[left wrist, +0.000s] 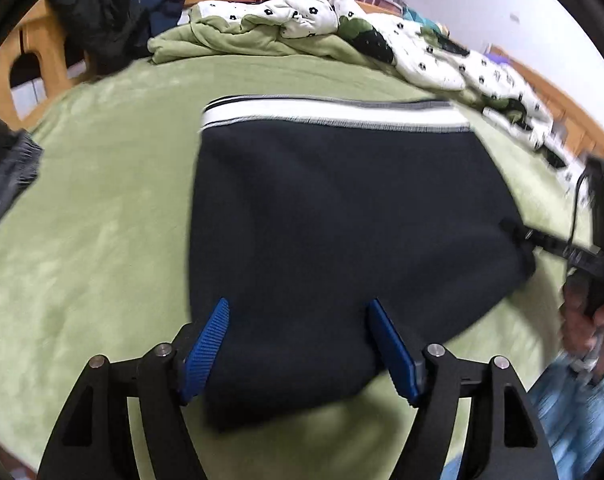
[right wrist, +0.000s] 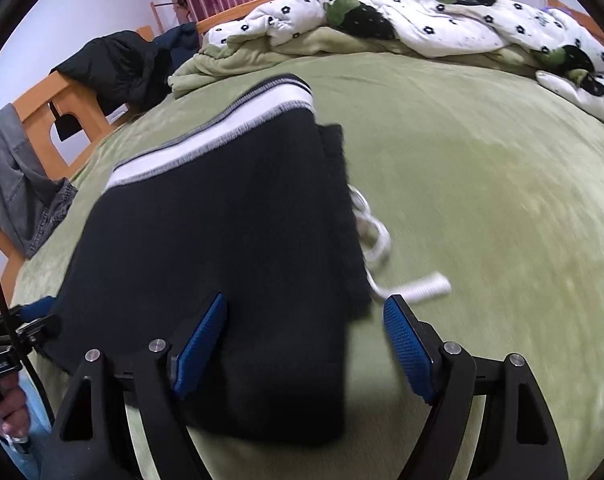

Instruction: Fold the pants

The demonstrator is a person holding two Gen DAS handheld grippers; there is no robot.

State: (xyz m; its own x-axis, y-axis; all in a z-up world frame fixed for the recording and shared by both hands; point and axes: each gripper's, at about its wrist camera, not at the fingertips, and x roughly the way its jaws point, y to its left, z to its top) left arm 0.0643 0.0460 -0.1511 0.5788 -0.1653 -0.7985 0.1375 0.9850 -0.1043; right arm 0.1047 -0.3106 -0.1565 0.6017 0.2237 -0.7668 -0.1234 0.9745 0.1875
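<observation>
Dark navy pants (left wrist: 342,208) lie folded into a compact block on the green blanket, with the white striped waistband (left wrist: 334,118) at the far edge. My left gripper (left wrist: 297,308) is open over the near edge of the block, its blue pads apart and not pressing the cloth. My right gripper (right wrist: 306,308) is also open and straddles the right side edge of the pants (right wrist: 229,220). A white drawstring (right wrist: 414,286) trails out onto the blanket just beyond its right finger. The right gripper also shows at the pants' right corner in the left wrist view, held by a hand (left wrist: 590,320).
A green blanket (left wrist: 101,200) covers the bed. A crumpled white flowered quilt (left wrist: 382,32) is heaped along the far side. A dark jacket (left wrist: 97,20) hangs on the wooden bed frame (left wrist: 33,48) and grey jeans (left wrist: 5,172) lie at the left edge.
</observation>
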